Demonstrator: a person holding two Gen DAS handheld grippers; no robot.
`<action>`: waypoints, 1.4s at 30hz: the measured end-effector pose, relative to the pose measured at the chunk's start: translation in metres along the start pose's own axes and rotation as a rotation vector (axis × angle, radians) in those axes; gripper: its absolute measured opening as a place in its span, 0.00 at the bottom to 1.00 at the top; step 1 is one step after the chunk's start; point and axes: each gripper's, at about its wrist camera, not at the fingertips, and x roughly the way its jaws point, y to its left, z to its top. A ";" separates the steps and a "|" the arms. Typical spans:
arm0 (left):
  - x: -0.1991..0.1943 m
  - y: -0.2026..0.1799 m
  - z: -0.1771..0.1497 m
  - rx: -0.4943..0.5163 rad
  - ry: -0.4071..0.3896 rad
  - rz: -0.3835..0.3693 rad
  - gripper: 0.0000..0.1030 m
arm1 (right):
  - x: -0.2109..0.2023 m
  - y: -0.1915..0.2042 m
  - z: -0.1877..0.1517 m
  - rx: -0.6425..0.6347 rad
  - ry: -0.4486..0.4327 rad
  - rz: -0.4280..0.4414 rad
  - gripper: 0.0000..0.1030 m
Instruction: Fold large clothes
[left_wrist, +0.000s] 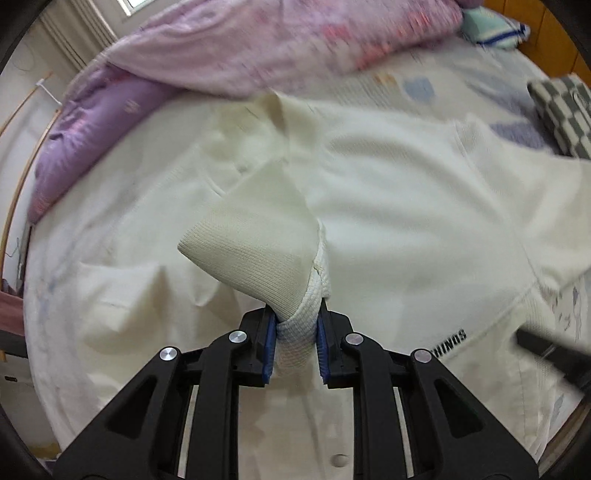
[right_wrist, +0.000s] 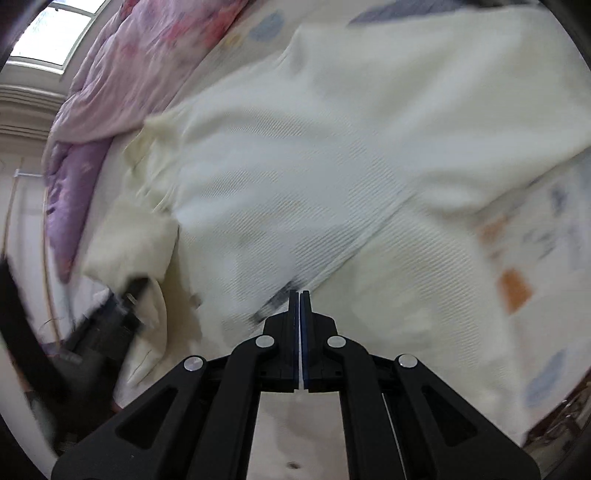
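Cream-white ribbed knit sweater (left_wrist: 388, 206) spread on bed (left_wrist: 417, 88), near pink-purple quilt (left_wrist: 229, 48) at far edge. Left gripper (left_wrist: 295, 347) pinches ribbed sleeve cuff (left_wrist: 255, 247). Right gripper (right_wrist: 299, 325) pressed together, apparently empty. Step: folding sleeve inward. Next: lay cuff across body, release.

A home bedroom: a bed with a white cartoon-printed sheet (left_wrist: 417, 88), a rumpled pink-and-purple quilt (left_wrist: 258, 48) along its far side, a striped pillow (left_wrist: 491, 29) by the wooden headboard (left_wrist: 554, 40), and a daylit window (right_wrist: 51, 40).
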 end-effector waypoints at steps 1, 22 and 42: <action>0.004 -0.001 -0.002 0.004 0.017 -0.026 0.23 | -0.003 0.005 0.005 -0.017 0.000 -0.012 0.05; 0.034 0.258 -0.139 -1.063 0.145 -0.316 0.76 | 0.113 0.060 0.047 -0.151 0.205 -0.103 0.78; 0.055 0.250 -0.140 -0.938 0.395 -0.213 0.11 | 0.116 0.062 0.052 -0.251 0.119 -0.332 0.10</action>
